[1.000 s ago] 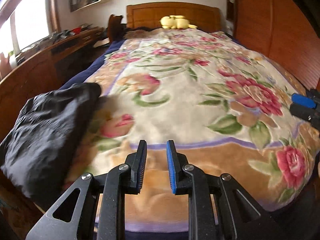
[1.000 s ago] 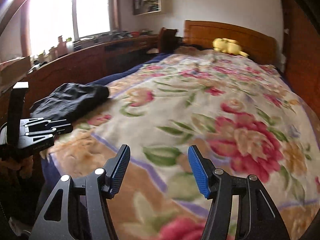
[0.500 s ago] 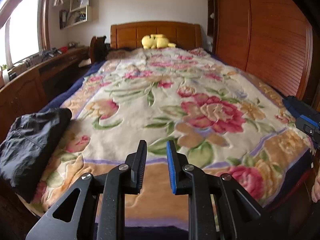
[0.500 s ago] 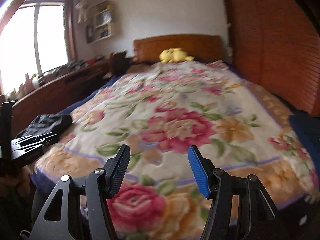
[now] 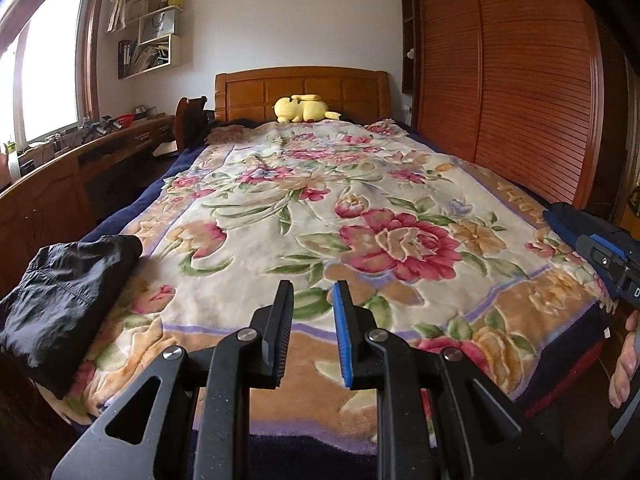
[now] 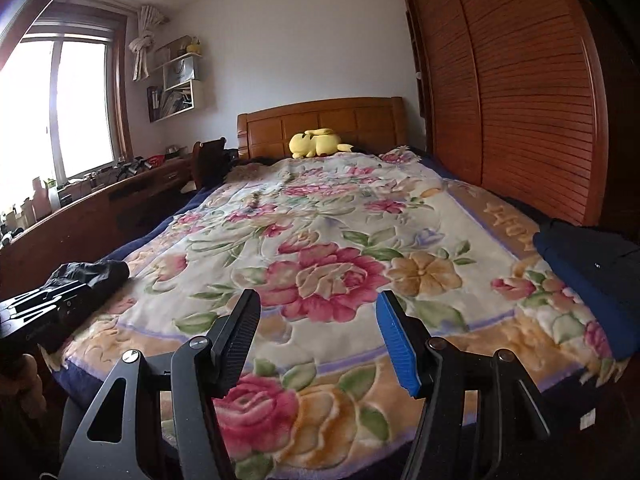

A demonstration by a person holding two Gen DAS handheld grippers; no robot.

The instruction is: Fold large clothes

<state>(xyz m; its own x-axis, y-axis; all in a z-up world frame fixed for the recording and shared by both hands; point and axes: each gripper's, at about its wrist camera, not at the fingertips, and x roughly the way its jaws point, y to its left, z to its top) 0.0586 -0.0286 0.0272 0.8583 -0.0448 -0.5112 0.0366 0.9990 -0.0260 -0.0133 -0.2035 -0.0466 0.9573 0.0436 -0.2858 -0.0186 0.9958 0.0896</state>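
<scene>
A folded black garment (image 5: 68, 300) lies on the bed's near left corner; it also shows in the right wrist view (image 6: 90, 276). A dark blue garment (image 6: 592, 276) lies at the bed's near right edge, its end visible in the left wrist view (image 5: 568, 220). My left gripper (image 5: 312, 296) hovers above the foot of the bed, empty, jaws a narrow gap apart. My right gripper (image 6: 318, 312) is wide open and empty over the foot of the bed. Each gripper appears at the edge of the other's view.
The bed is covered by a floral blanket (image 5: 320, 208). A yellow plush toy (image 5: 304, 110) lies by the wooden headboard (image 5: 300, 88). A wooden desk (image 5: 60, 184) runs along the left, a slatted wardrobe (image 5: 520, 100) along the right.
Both grippers have pulled back and tilted up, away from the black garment, so the whole bed and room show. The jaws have not changed.
</scene>
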